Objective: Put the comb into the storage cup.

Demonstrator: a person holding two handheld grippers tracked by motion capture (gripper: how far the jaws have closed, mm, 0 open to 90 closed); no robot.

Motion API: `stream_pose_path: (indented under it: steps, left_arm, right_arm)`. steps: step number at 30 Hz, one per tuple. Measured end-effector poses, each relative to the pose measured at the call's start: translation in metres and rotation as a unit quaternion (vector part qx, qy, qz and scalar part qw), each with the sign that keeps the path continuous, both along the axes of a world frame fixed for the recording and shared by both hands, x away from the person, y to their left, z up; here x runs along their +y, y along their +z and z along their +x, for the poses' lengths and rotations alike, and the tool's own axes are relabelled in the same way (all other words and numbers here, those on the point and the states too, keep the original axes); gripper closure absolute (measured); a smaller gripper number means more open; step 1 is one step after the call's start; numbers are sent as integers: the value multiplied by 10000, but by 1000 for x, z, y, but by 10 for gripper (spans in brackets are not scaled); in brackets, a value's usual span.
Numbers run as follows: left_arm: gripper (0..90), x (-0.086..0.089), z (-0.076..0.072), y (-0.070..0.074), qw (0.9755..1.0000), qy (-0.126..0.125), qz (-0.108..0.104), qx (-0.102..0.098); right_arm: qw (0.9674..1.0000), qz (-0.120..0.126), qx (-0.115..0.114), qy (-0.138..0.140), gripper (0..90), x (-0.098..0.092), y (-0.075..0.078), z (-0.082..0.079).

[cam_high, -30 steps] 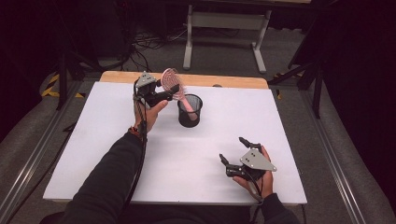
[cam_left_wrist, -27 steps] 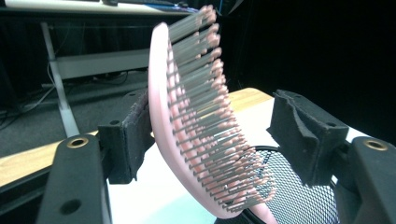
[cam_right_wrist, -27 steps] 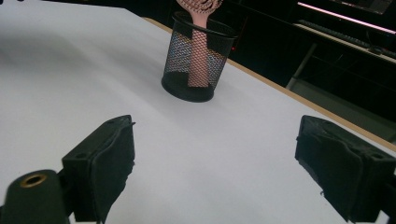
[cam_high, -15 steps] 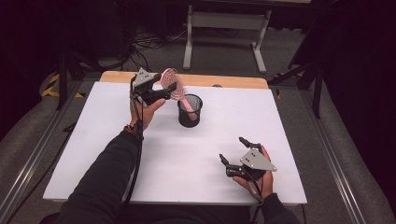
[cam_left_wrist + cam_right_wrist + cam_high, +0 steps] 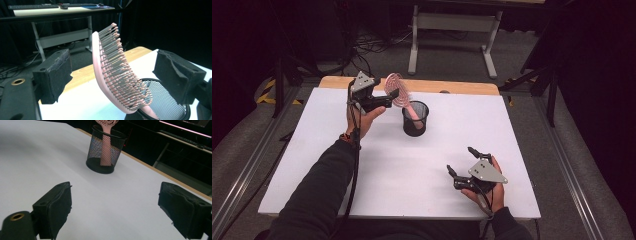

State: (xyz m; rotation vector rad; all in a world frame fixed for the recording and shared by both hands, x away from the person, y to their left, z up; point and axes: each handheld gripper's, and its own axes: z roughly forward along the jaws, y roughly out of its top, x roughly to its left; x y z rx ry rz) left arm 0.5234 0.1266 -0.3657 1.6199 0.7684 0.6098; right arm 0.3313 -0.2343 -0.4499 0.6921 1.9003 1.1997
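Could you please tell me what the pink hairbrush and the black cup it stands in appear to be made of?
Hairbrush: likely plastic, a smooth, matte pink body with thin grey bristles tipped in pink balls.
Cup: probably metal wire mesh with a black coating; the handle shows through its fine grid, and a solid rim rings the top.

Pink hairbrush stands handle-down in black mesh cup, head tilted toward ten o'clock, bristles exposed. Cup upright at table's twelve o'clock.

We see the white table brightly lit from above against dark surroundings, soft shadows beneath, and slight blur in the lower corners of both gripper views
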Motion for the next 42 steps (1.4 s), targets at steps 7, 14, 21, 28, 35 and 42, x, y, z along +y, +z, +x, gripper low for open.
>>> stream_pose_path:
  steps: [7,14,21,28,35,42]
  left_arm:
    - [134,2,-2,3,10000,-52,7,-52]
    - [100,4,-3,3,9998,-145,130,-32]
    - [70,6,-7,5,9995,-240,218,-56]
    - [51,8,-11,5,9985,-393,371,-108]
    - [38,10,-15,5,9974,-522,461,-157]
    - [46,11,-21,7,9970,-512,523,-261]
  right_arm:
    - [10000,-8,1,-8,123,0,0,0]
    - [10000,-3,-5,-12,123,0,0,0]
    - [10000,12,-43,-52,121,0,1,0]
    - [10000,11,-58,-68,116,0,1,0]
    - [9999,-98,-32,-136,114,1,0,0]
    - [9999,-72,-47,-133,112,1,0,0]
